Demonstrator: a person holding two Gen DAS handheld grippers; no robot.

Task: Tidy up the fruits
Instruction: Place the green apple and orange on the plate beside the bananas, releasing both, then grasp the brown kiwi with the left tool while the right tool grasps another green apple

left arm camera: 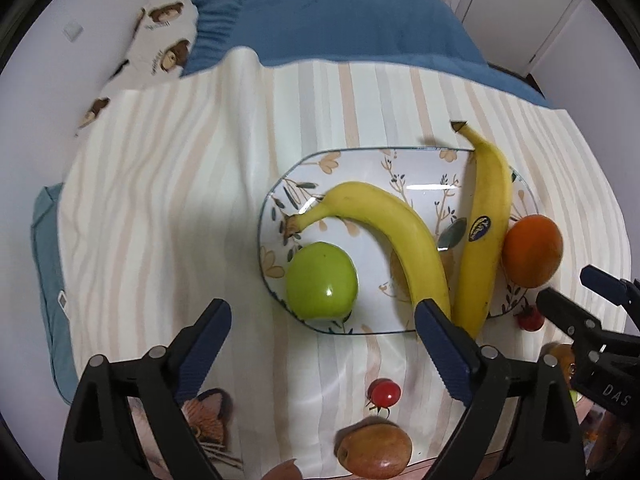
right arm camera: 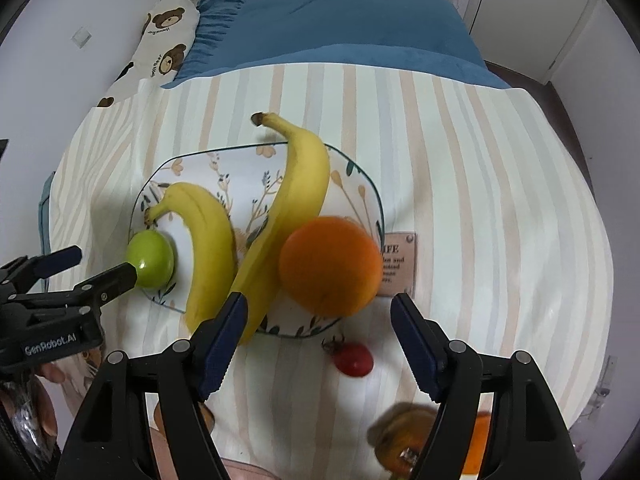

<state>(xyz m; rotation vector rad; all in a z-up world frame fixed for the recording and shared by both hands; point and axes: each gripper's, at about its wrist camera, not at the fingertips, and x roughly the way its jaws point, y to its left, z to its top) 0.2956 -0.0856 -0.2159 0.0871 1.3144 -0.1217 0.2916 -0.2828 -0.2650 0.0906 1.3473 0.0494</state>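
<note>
Floral-patterned ceramic plate point(left arm camera: 316, 168) on striped cloth, round green apple point(left arm camera: 321, 280) resting on it, left gripper point(left arm camera: 320, 330) released above, right gripper point(right arm camera: 318, 320) released, nothing grasped

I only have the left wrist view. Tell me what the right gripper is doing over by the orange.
Observer: The right gripper is open, with nothing between its fingers; the round orange fruit lies just beyond them.
Operator: Confirm that orange is on the plate.
Observer: It is; the floral ceramic plate shows its rim past the orange on the right.
Operator: Report anything beside the plate that I'm missing.
Observer: A pink fabric label with printed text sits on the striped cloth, right of the plate.
</note>
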